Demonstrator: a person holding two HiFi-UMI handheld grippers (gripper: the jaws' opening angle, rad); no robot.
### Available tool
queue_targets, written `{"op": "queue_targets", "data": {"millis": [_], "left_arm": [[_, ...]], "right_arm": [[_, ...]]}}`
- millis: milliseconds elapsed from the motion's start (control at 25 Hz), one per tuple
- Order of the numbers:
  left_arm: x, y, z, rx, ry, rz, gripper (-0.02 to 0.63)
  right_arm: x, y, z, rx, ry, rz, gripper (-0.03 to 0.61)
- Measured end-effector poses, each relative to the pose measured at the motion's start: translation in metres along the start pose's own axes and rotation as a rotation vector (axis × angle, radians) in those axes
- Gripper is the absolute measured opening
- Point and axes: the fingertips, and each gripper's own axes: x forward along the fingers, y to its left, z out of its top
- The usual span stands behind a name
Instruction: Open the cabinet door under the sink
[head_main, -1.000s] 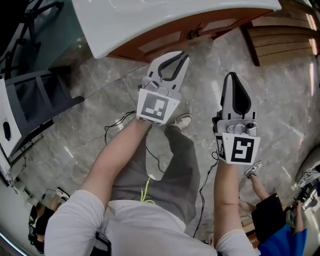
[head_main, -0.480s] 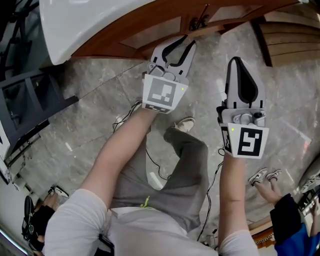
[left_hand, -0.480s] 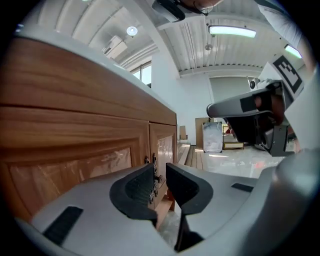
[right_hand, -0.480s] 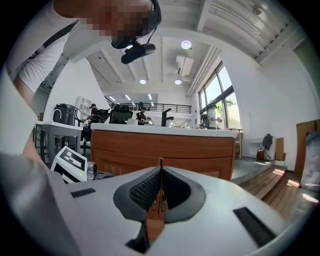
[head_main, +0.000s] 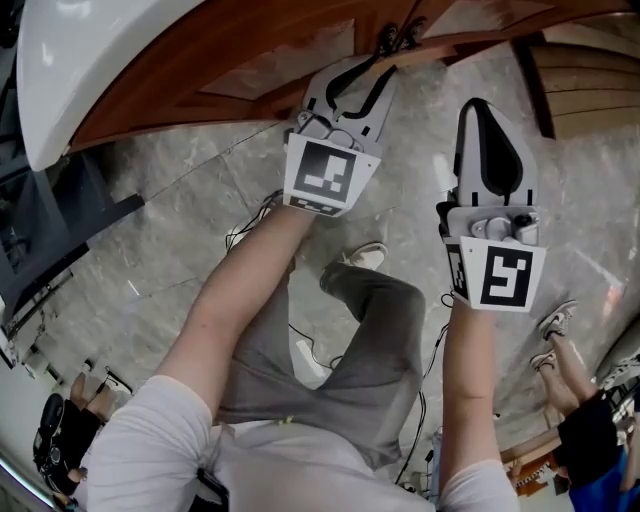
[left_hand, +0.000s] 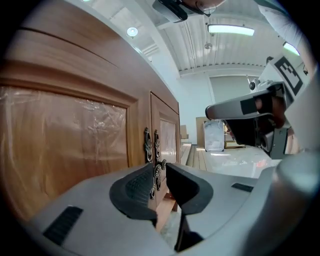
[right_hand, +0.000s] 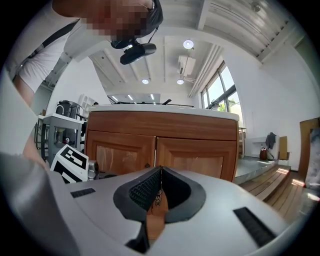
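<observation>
On the head view I saw the wooden cabinet (head_main: 250, 75) running across the top of the frame beneath the white sink (head_main: 60, 60). Its pair of dark ornate handles (head_main: 395, 38) sat at top centre, where the two doors met. Both doors were closed.

I had the left gripper (head_main: 378, 75) in the upper middle of that frame, its tips close to the handles. In the left gripper view (left_hand: 161, 172) its jaws stood a narrow gap apart, gripping nothing. The handles (left_hand: 151, 145) showed just above the tips, and one hanging pull appeared in the gap itself. I could not tell whether the pads touched it. The nearer door panel (left_hand: 65, 145) filled the left half of that view, covered with clear film.

The right gripper (head_main: 478, 108) sat right of centre on the head view, farther from the cabinet than the left one. In its own view (right_hand: 161, 172) the jaw tips met with nothing caught between them. Behind them both door panels (right_hand: 195, 157) faced the camera squarely, with the sink's white top (right_hand: 165, 106) above.

Grey marble floor (head_main: 180, 230) lay below, and wooden steps (head_main: 590, 90) showed at the upper right.
</observation>
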Motion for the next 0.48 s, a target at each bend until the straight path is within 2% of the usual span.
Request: {"op": "queue_targets", "data": {"millis": [480], "left_arm": [[0.019,0.004,-0.013,0.031,-0.038,0.001,0.073]], "right_arm": [[0.016,-0.007,-0.03,0.004,-0.018,0.002,0.031]]}}
